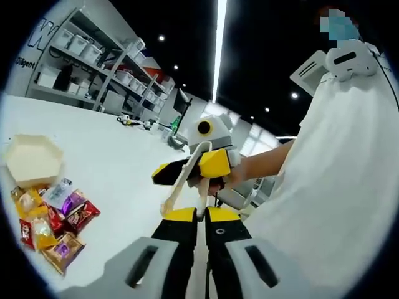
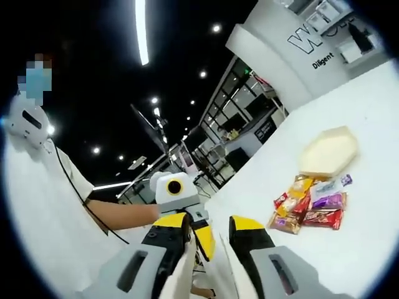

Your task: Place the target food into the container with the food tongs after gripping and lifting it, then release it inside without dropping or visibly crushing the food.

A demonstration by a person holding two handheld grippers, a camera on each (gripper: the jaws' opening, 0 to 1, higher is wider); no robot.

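The right hand-held gripper [image 1: 199, 171] clasps the food tongs [image 1: 184, 180], raised facing the left hand-held gripper [image 1: 201, 219], whose jaws are clenched.

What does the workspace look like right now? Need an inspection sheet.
Surface: white table, bare apart from the items below.
Job's things: hexagonal container, empty; pile of wrapped snacks beside it; tongs between the grippers.
Clutter: nothing seen.
Grippers: left gripper shut on tongs; right gripper around tongs, closure unclear.
Cables: thin cable over the person's shirt.
Surroundings: storage shelves, ceiling light strip.
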